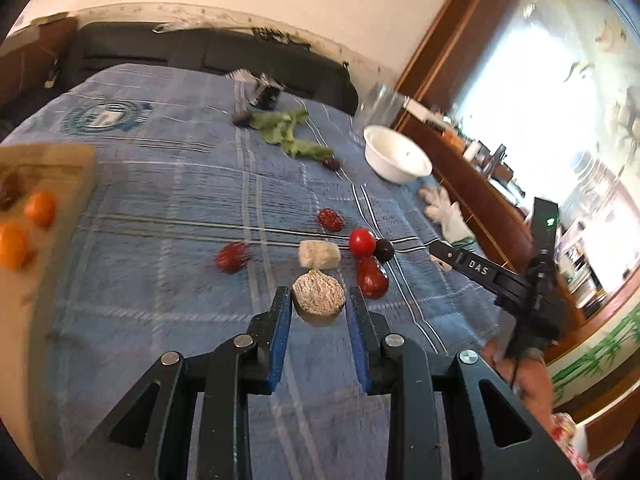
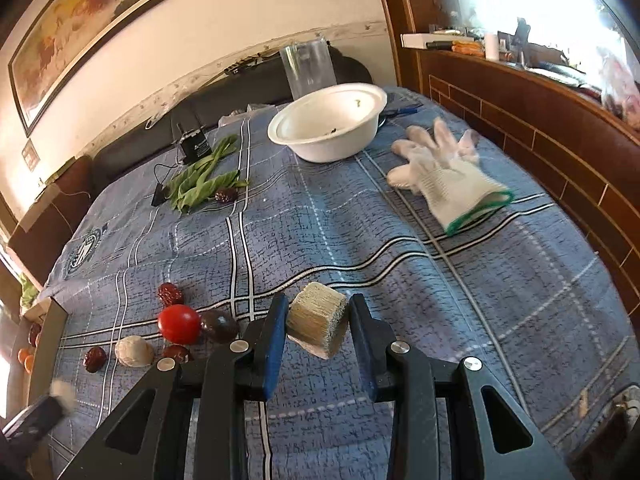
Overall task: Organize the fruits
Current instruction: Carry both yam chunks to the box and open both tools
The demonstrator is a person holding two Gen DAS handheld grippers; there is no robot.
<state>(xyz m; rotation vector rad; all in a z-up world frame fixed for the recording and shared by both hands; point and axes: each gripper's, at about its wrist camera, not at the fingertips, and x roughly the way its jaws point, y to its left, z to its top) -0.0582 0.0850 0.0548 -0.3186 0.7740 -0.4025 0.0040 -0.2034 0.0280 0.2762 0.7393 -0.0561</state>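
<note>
Your left gripper (image 1: 319, 304) holds a round, pale, fibrous chunk (image 1: 318, 298) clamped between its blue pads, lifted above the blue plaid cloth (image 1: 168, 208). Your right gripper (image 2: 318, 316) likewise grips a blocky, pale, fibrous piece (image 2: 318, 320), pinched between both fingers. Take the red cherry tomato (image 2: 179, 323) as your landmark: a dark round fruit (image 2: 219, 325) touches it on the side nearer your right gripper, a wrinkled red date (image 2: 170, 293) lies just behind it, and a pale chunk (image 2: 134, 352) and another date (image 2: 94, 359) sit just in front of it, toward the wooden board (image 1: 48, 184). The board carries two small orange fruits (image 1: 40, 209). Well beyond the tomato stand the white bowl (image 2: 360, 136), the green leaves (image 2: 202, 180) and a white glove (image 2: 444, 172).
</note>
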